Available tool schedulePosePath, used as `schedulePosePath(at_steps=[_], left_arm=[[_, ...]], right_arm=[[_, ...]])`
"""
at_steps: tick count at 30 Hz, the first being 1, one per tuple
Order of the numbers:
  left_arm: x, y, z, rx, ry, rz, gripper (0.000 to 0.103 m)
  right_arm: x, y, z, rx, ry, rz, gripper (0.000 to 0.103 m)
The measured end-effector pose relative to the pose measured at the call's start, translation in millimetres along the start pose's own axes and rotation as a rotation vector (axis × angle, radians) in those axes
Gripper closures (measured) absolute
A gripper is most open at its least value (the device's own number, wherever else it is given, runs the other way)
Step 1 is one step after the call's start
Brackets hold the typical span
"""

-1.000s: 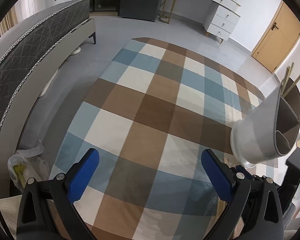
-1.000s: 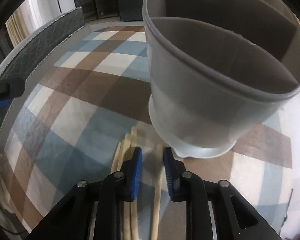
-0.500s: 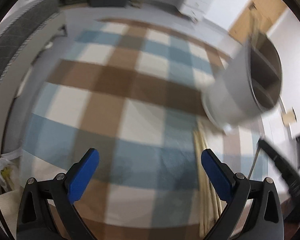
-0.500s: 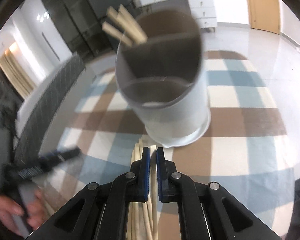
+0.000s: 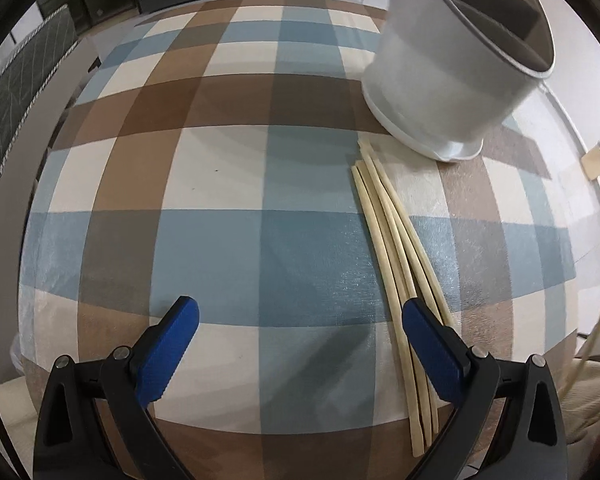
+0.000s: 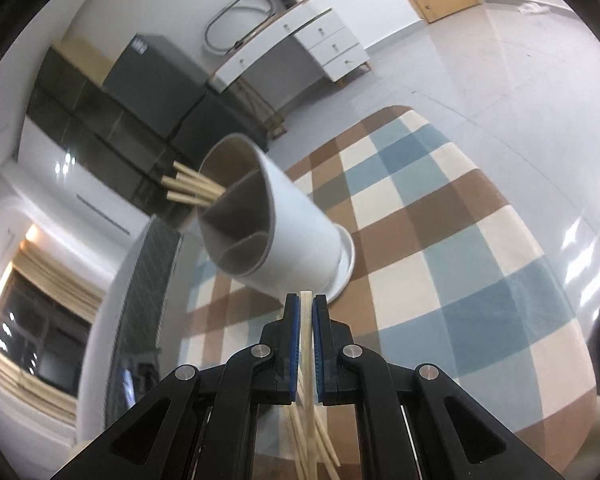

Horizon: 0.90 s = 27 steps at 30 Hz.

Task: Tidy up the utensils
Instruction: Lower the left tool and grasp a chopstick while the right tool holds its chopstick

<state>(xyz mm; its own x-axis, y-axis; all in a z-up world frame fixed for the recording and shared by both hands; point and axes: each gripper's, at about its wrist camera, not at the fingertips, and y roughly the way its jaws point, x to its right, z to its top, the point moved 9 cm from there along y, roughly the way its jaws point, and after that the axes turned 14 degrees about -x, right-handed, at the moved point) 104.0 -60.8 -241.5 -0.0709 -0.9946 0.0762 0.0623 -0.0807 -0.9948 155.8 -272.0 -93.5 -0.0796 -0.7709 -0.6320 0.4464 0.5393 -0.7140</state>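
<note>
The right gripper [image 6: 306, 312] has its jaws pinching one chopstick [image 6: 307, 344], lifted toward the divided holder [image 6: 276, 232], where several already stand. The left gripper [image 5: 300, 340], jaws spread and empty, hovers over the loose chopsticks [image 5: 396, 256] on the worktop [image 5: 220, 208], likely ready for another. A second ago, the right jaws were wider and low beside the holder.

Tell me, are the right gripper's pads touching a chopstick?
Touching. The right wrist view shows the right gripper with both blue pads pressed flat against one chopstick, no gap either side.
</note>
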Motion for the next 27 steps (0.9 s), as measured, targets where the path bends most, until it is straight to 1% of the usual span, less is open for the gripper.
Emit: schedulePosePath(at_steps=[5,7,10,13,15,16,19,20,23,24,27], left_arm=[[8.2,7.5,-1.6,-0.021,0.013,0.034,0.004],[8.8,6.5,0.2,-0.018,0.009,0.033,0.004],[6.4,3.7,2.6,-0.016,0.02,0.064,0.004],[5.2,4.7,1.4,-0.03,0.004,0.048,0.004],[1.0,7.6,2.0,-0.044,-0.004,0.062,0.005],[-0.7,7.8,2.4,-0.038,0.0,0.072,0.004],[-2.7,8.2,6.3,-0.038,0.008,0.071,0.005],[-3.2,7.8,6.7,-0.038,0.006,0.069,0.006],[-4.8,4.0,11.5,-0.026,0.008,0.069,0.014],[-4.7,7.6,9.8,-0.025,0.01,0.069,0.015],[-10.3,6.9,18.1,-0.007,-0.005,0.068,0.015]], right_arm=[[4.9,-6.8,1.6,0.041,0.022,0.001,0.097],[5.6,-9.0,2.4,0.056,0.024,-0.001,0.097],[5.9,-11.2,4.5,0.072,0.024,-0.004,0.097],[5.0,-12.2,6.8,0.084,0.018,-0.008,0.097],[3.3,-12.6,8.6,0.096,0.007,-0.015,0.097],[2.4,-12.8,9.1,0.101,0.001,-0.022,0.097],[-1.2,-12.1,10.3,0.111,-0.018,-0.035,0.097],[-2.5,-12.1,10.6,0.116,-0.025,-0.041,0.097],[-5.3,-12.8,11.5,0.13,-0.038,-0.05,0.097],[-5.7,-13.4,12.1,0.137,-0.037,-0.05,0.097],[-5.1,-13.0,14.2,0.144,-0.028,-0.047,0.097]])
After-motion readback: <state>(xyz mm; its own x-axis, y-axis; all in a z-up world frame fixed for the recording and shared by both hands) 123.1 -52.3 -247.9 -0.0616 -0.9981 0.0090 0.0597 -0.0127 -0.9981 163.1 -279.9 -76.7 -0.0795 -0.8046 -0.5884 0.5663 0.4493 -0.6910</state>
